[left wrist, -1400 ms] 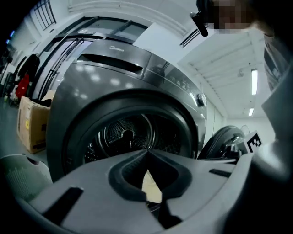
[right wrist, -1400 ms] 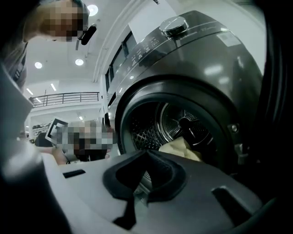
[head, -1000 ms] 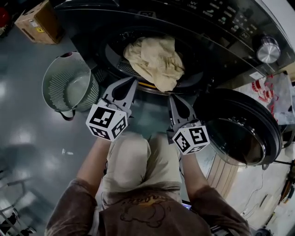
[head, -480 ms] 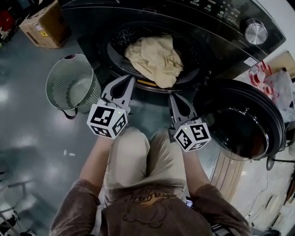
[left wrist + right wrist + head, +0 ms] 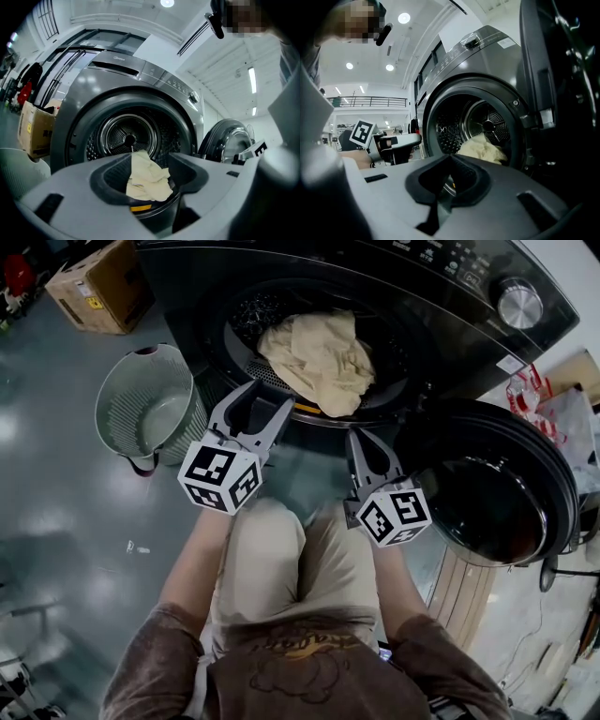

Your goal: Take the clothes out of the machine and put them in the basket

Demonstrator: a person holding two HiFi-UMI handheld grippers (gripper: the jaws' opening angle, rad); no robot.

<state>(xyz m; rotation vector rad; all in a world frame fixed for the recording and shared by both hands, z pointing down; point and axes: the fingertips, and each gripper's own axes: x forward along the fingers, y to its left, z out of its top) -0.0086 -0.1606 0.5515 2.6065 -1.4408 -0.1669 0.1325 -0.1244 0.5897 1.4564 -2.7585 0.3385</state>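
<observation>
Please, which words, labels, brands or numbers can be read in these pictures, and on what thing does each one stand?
None reads for sure.
Brand mark on the machine: too blurred.
Control panel print: too small.
Yellow label on the cardboard box: too small.
Marker cubes: patterns only, no words.

Cloth (image 5: pixel 317 357) lies in the machine (image 5: pixel 441 287) (basket (image 5: pixel 127 404) stands to its left).

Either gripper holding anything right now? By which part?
Nothing is held. The left gripper has just been opening, nothing between its fingers; the right gripper is shut and empty. The beige cloth lies in the drum, untouched.
</observation>
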